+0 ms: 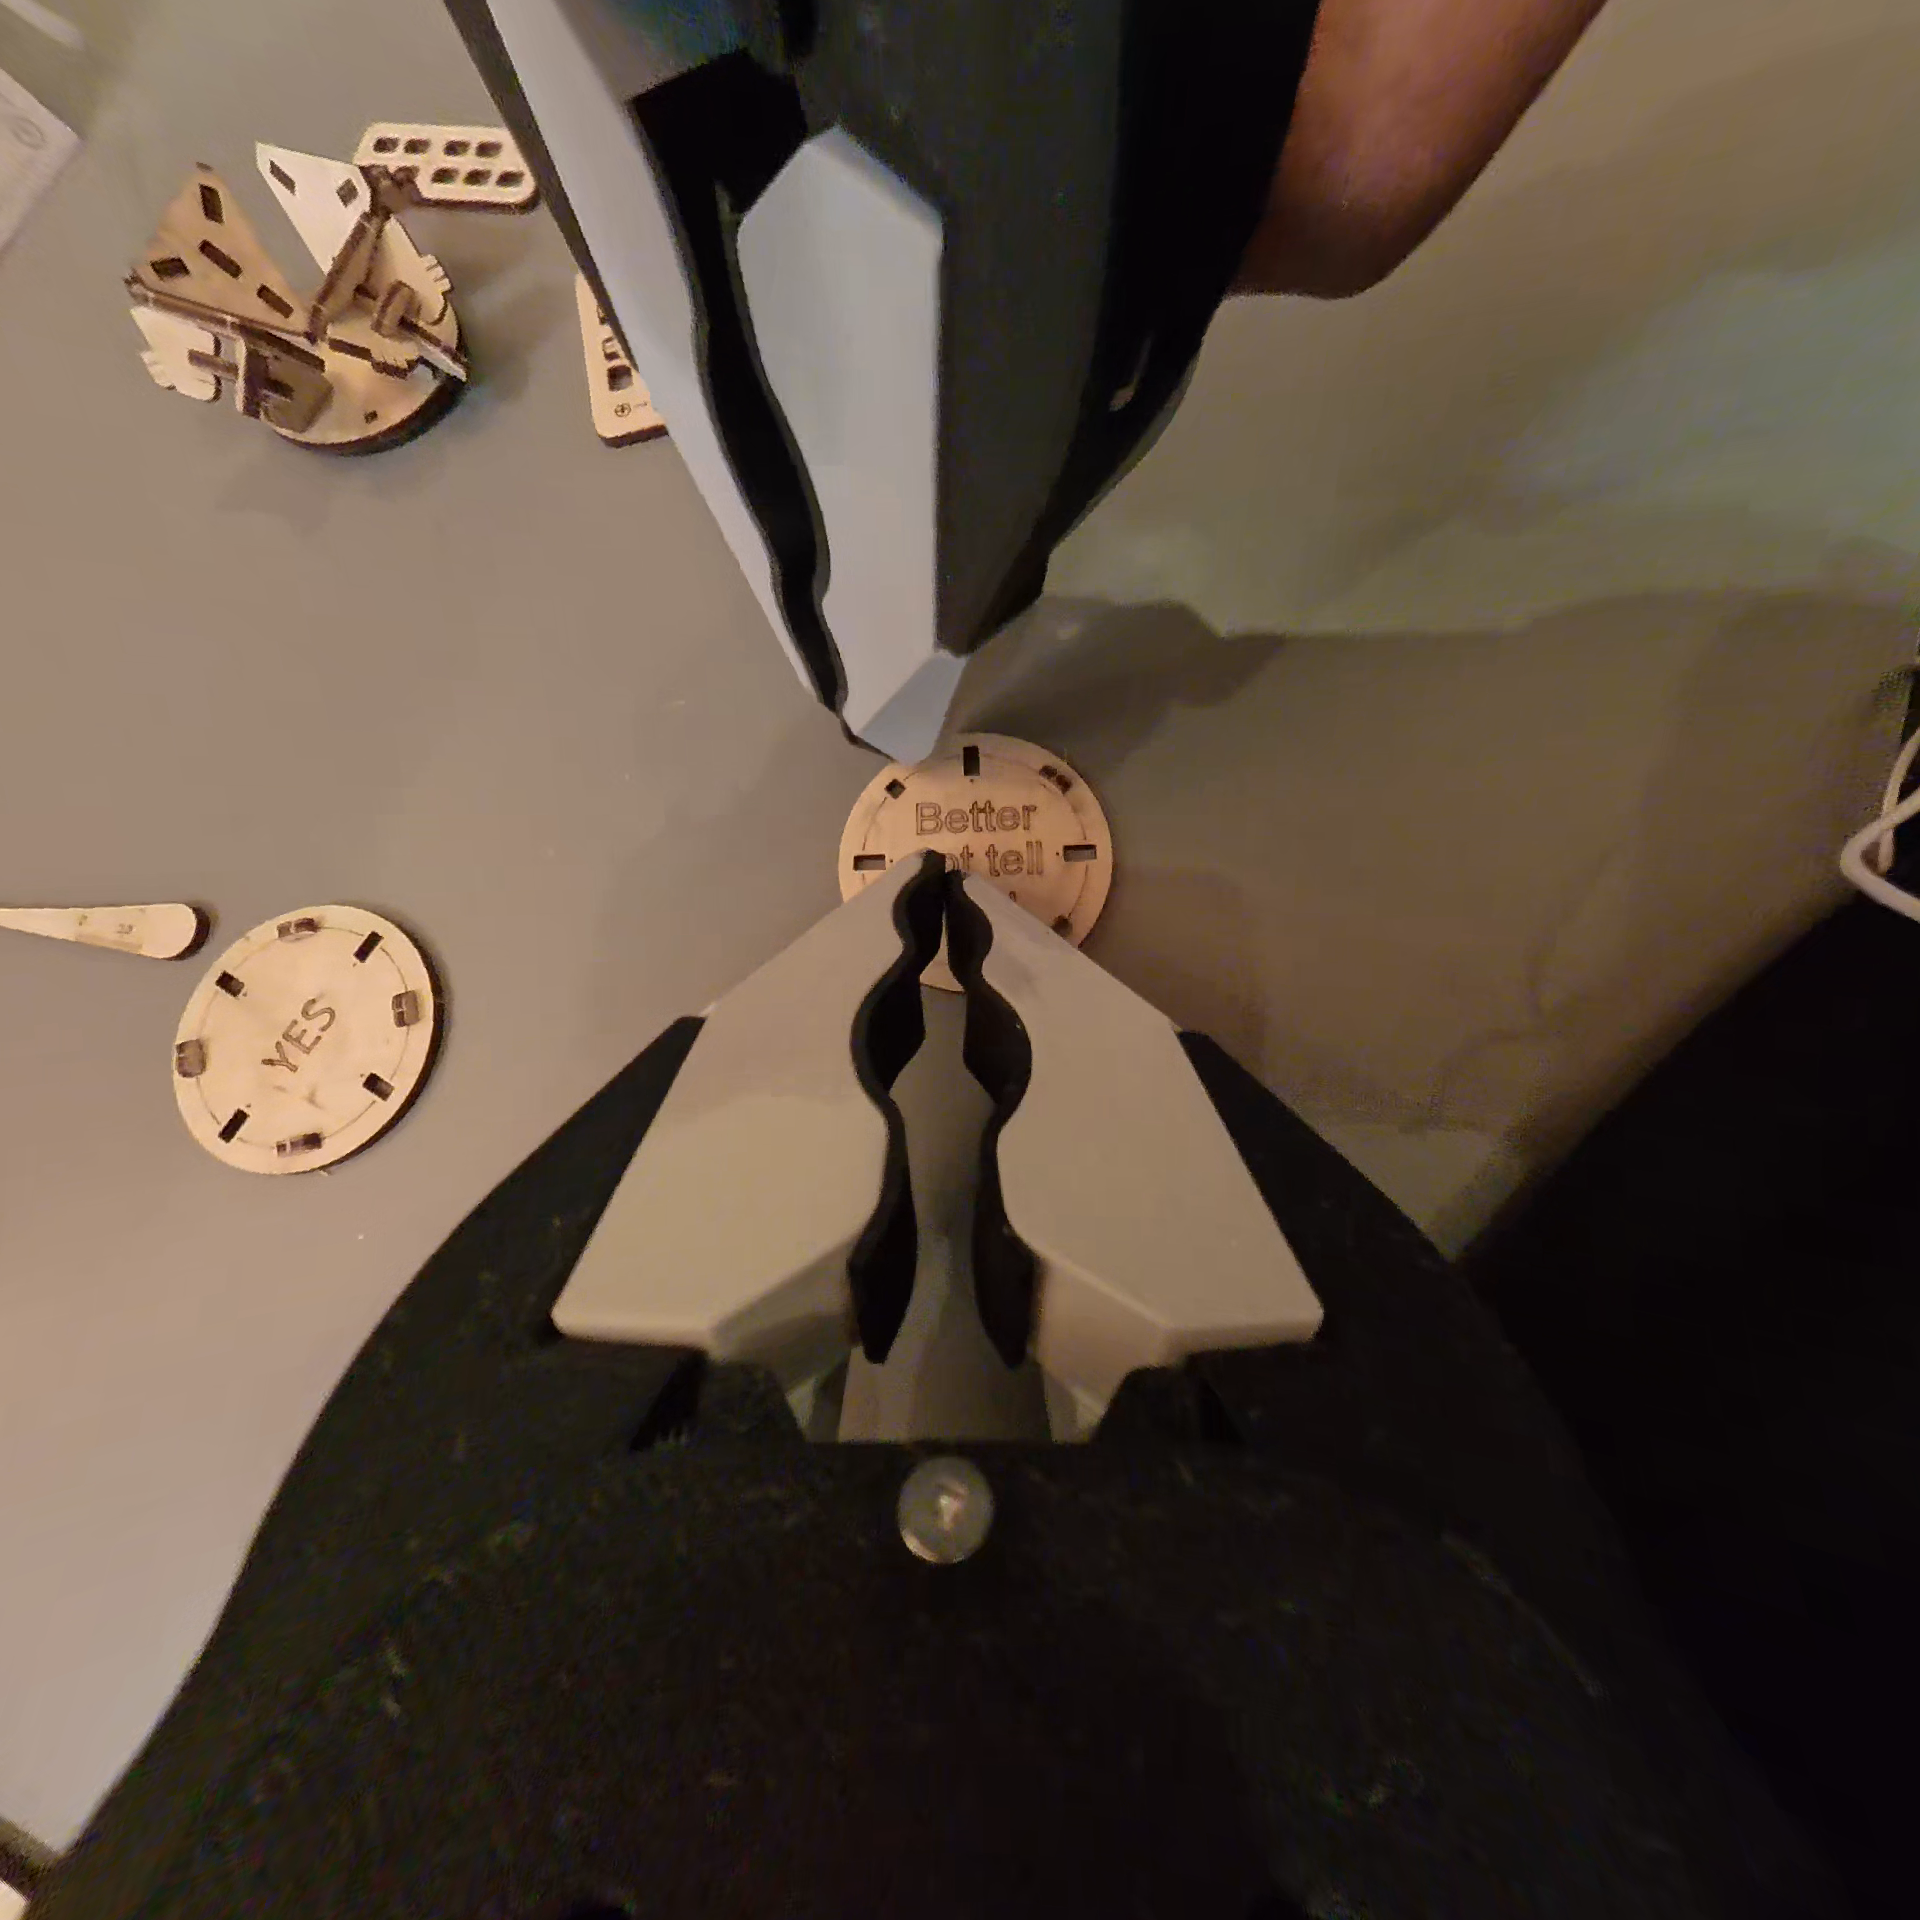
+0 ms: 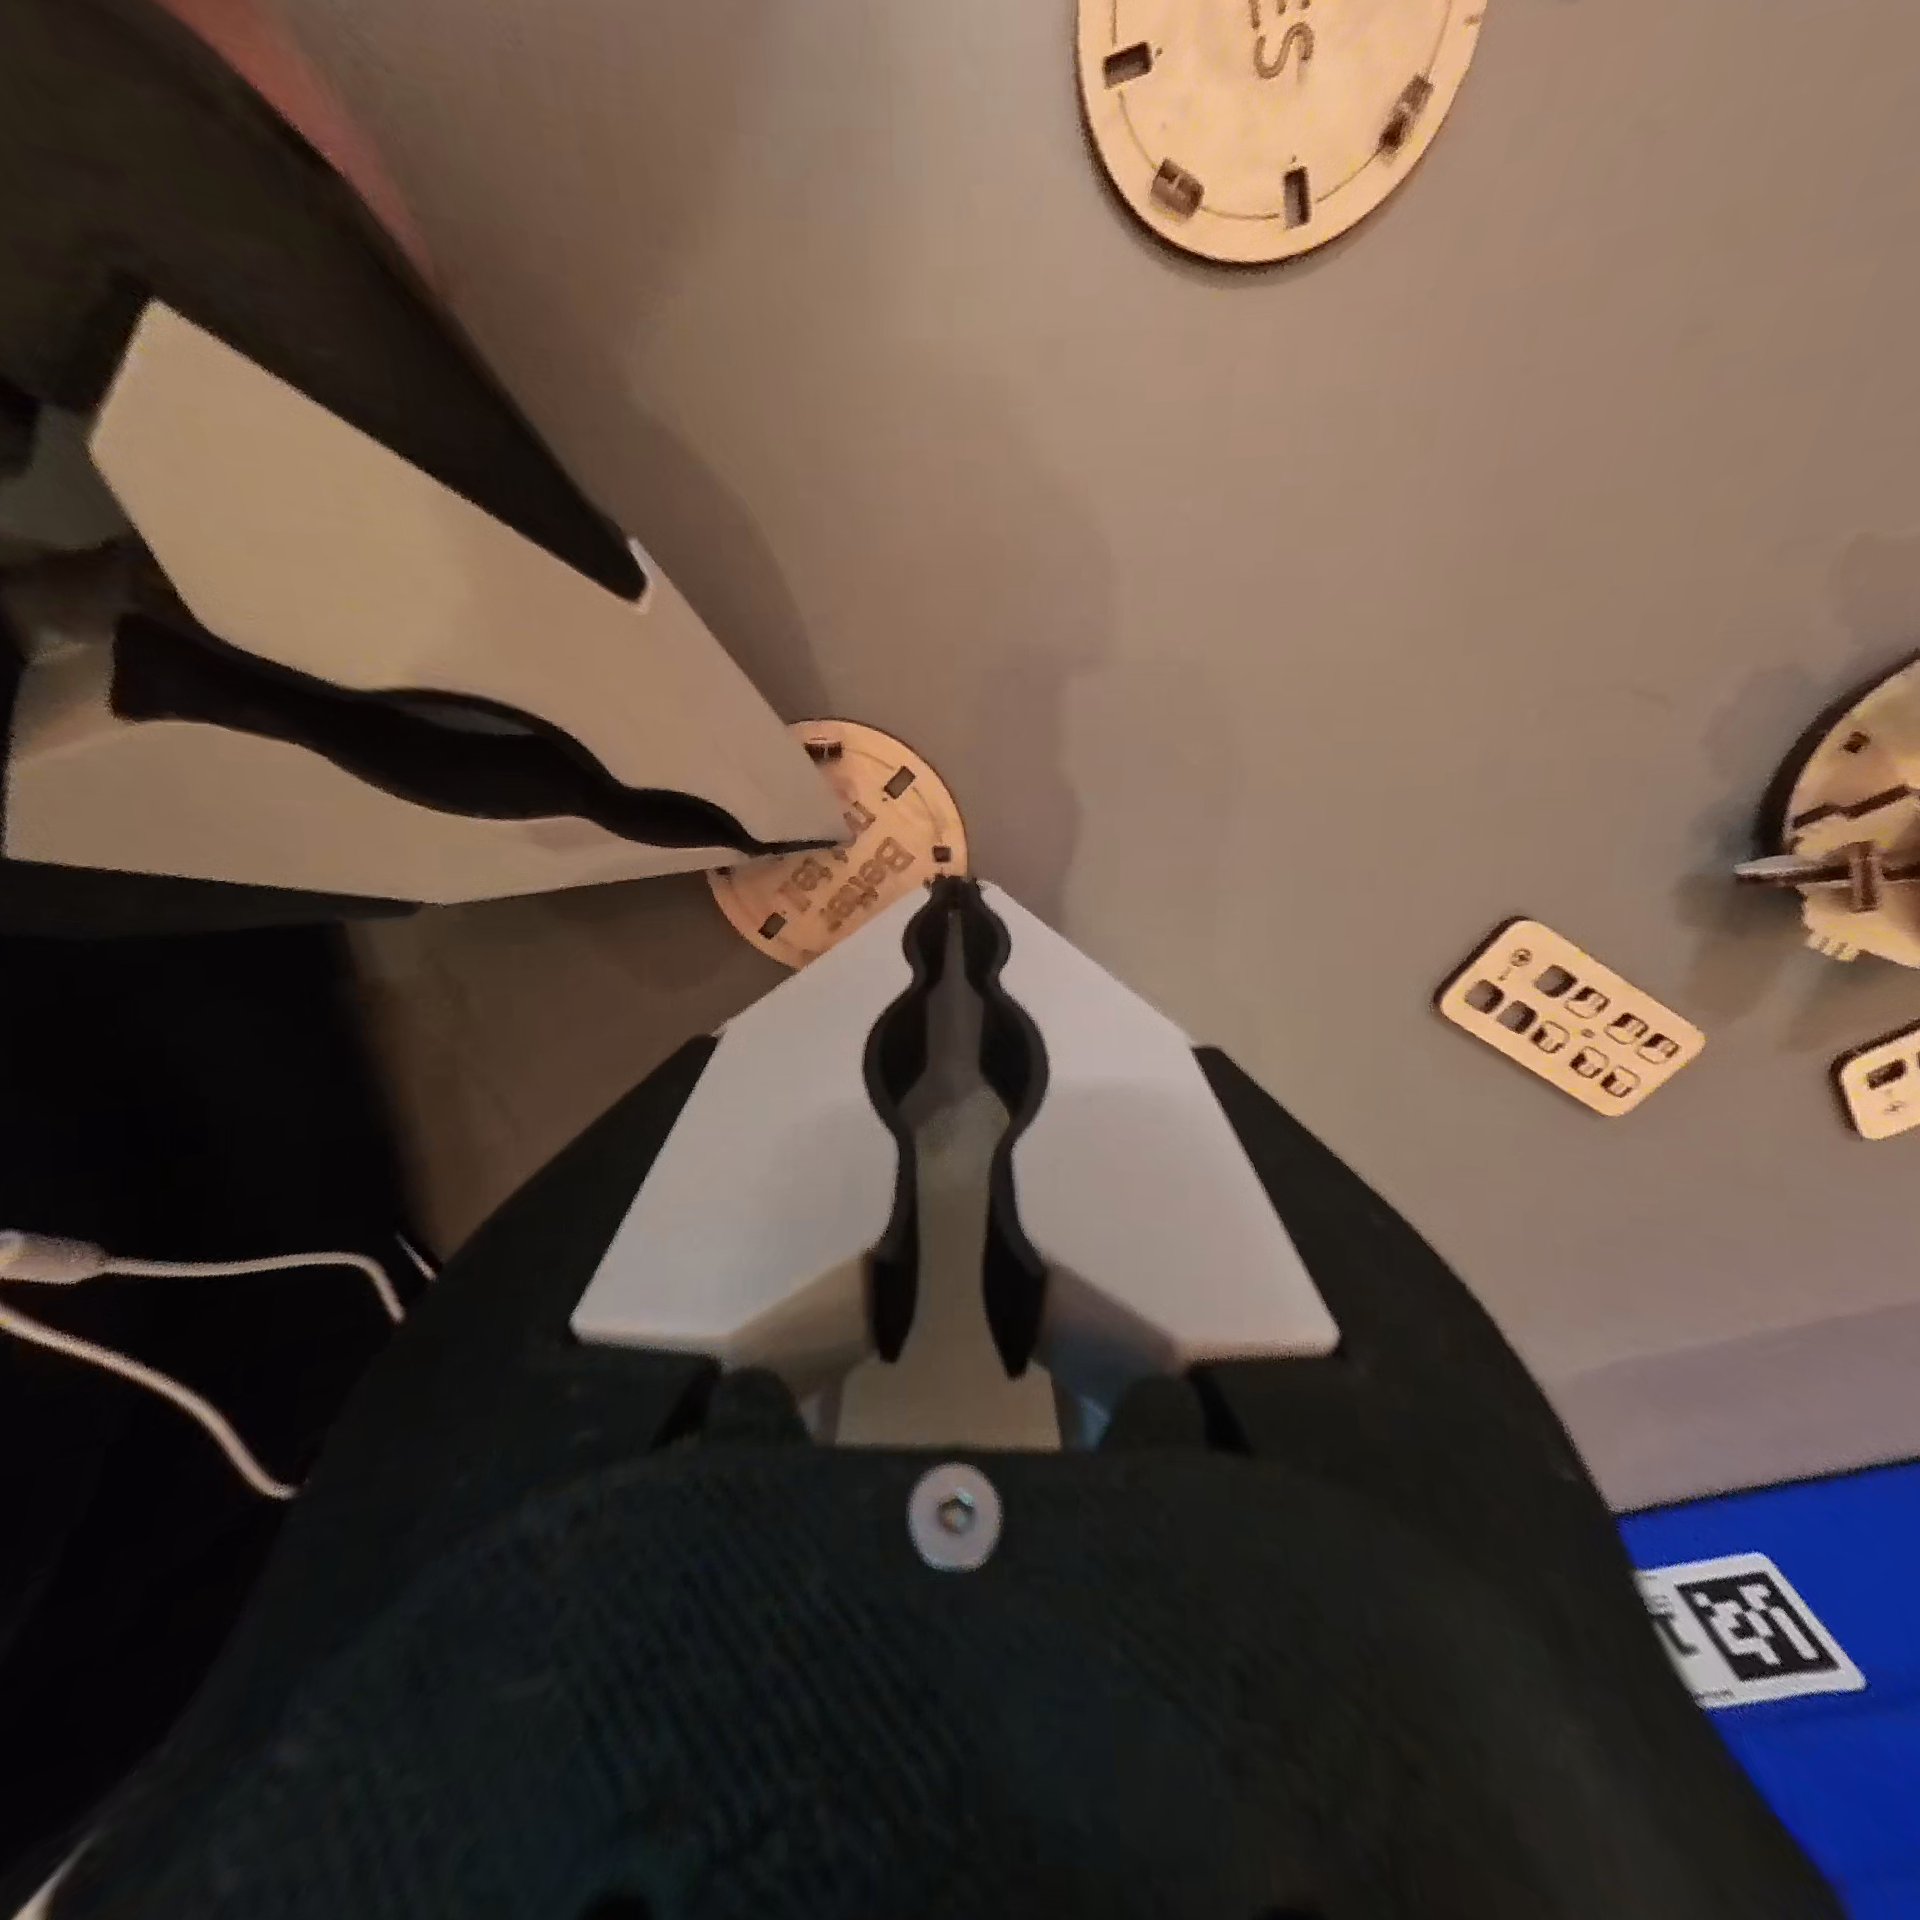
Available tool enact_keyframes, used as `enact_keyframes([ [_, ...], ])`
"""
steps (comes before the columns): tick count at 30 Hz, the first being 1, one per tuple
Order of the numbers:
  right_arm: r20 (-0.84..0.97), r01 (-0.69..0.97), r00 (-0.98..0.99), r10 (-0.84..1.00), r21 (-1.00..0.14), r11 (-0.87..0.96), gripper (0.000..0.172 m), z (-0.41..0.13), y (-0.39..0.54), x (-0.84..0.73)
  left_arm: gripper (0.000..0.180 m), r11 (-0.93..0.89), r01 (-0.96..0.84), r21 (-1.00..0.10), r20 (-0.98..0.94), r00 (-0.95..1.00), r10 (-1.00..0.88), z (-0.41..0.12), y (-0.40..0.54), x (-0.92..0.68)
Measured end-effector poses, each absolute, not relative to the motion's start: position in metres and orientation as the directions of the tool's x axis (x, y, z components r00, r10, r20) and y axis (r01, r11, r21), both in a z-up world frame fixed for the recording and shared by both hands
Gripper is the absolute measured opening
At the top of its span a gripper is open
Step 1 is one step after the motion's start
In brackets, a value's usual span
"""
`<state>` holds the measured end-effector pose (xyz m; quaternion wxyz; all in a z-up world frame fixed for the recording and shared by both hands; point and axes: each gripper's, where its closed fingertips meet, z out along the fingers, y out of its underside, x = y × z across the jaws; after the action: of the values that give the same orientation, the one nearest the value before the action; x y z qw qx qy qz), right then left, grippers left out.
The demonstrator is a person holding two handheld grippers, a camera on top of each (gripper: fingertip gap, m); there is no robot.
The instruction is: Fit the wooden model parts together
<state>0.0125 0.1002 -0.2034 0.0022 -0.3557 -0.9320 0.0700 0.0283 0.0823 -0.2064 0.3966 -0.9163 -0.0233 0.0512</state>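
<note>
Disc (image 1: 977,831), small, wooden, engraved, is lying flat on the grey table (image 1: 468,675), pinned by both claws, left claw (image 1: 932,883) mid-face and right claw (image 2: 954,889) at the rim, fingertips together, nothing clamped; light, even downward pressure is advised to stop sliding.

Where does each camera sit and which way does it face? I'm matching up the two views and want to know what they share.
Left wrist view: on the left gripper, looking along its shut fingers down at a small wooden disc on the grey table; the right gripper and a person's arm enter from the top.
Right wrist view: on the right gripper, aimed at the same disc from the opposite side; the left gripper enters from the left.
Shared: the small disc, both grippers, a bigger wooden disc.
</note>
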Motion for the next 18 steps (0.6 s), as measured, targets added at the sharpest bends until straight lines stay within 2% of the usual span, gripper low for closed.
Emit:
enact_keyframes([
  [8,0.003,0.643,-0.765,0.644,-0.052,0.764,0.001,-0.2081,0.0984,0.0141,0.0,-0.683,-0.005,-0.73,-0.086,0.993,0.084,-0.2064,0.0819,0.0289],
  [18,-0.011,0.636,-0.772,0.636,-0.016,0.772,0.001,-0.2093,0.0944,0.0142,0.0,-0.681,0.005,-0.732,-0.06,0.996,0.072,-0.2064,0.0813,0.0303],
])
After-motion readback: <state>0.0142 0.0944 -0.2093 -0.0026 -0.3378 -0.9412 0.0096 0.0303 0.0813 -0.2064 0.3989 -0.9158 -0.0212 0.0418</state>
